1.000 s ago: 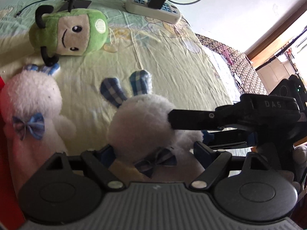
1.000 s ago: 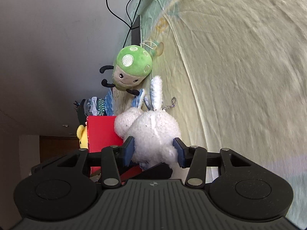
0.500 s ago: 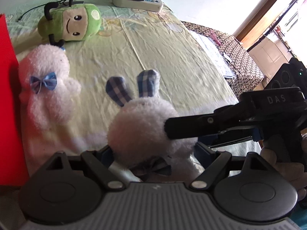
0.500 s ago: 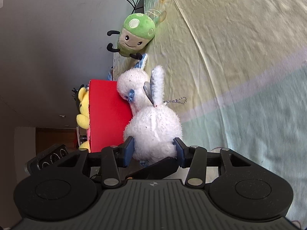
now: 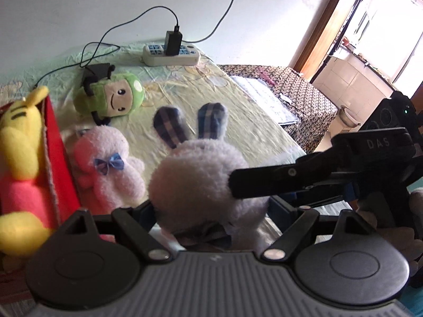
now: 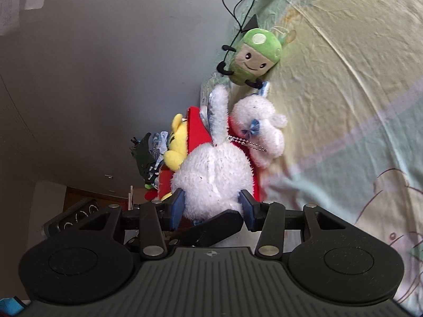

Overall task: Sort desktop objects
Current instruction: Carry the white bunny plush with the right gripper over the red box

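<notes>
My worktop (image 5: 238, 100), under a pale green and yellow cloth, carried everything inspected. At its left edge stood the red box (image 5: 56, 158), already holding a yellow plush (image 5: 18, 134). Both my grippers were closed on the one white rabbit plush (image 5: 201, 174): the left gripper (image 5: 208, 211) had its fingers pressed into the lower body near the bow, and the right gripper (image 6: 211, 206) clamped the body from the side. The rabbit hung clear of the cloth, just beside the box.

In my judgement the step in hand was carrying it into the box. To do that well, I should lift it above the box wall before moving across, release one grip first, and keep the plaid ears and bead chain (image 6: 248, 144) from catching the rim.

A second white rabbit (image 5: 108, 166) leaned against the box wall, directly below the path. The green plush (image 5: 113, 100) lay further back. A power strip (image 5: 171, 52) with charger and cable sat at the far edge, well apart.
</notes>
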The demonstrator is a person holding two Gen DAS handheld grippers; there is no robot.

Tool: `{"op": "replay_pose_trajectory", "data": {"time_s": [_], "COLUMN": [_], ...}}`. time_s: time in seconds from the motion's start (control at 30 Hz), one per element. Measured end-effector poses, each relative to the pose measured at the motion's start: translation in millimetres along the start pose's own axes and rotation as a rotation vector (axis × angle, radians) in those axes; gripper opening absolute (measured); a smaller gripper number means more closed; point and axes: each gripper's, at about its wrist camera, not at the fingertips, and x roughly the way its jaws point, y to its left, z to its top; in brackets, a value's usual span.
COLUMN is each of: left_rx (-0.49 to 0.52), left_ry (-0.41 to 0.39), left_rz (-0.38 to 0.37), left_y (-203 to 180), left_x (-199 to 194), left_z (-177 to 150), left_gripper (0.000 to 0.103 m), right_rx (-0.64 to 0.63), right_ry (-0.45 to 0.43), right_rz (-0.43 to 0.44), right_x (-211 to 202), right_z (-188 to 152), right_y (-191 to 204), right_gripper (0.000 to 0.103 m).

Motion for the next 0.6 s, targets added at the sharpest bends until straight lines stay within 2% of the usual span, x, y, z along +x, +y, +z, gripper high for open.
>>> {"op": "replay_pose_trajectory", "data": {"time_s": [0.17,0.33,0.6], "left_rx": [0.033,-0.003,0.001], "left_ry": [-0.073,-0.116,-0.204], "left_rz": [-0.004,-0.022,0.034], "left_y": [20.2,51.1,97.1], "left_x": [-39.6,-66.6,-116.3], "left_z": [-1.9,-4.9,-7.0], "left_gripper": [0.086,0.085,0.086], "right_rx": [-0.046,-0.098,-0.201], "right_ry": [-0.027,-0.052,-0.044], "right_rz": [0.032,0.041,0.097], "right_x": [25.6,46.8,94.4], "right_z": [-26.6,-45.1,-58.0], "right_y": [32.3,60.4,104.7], "right_gripper": [0.049,0.049,0.049]}}
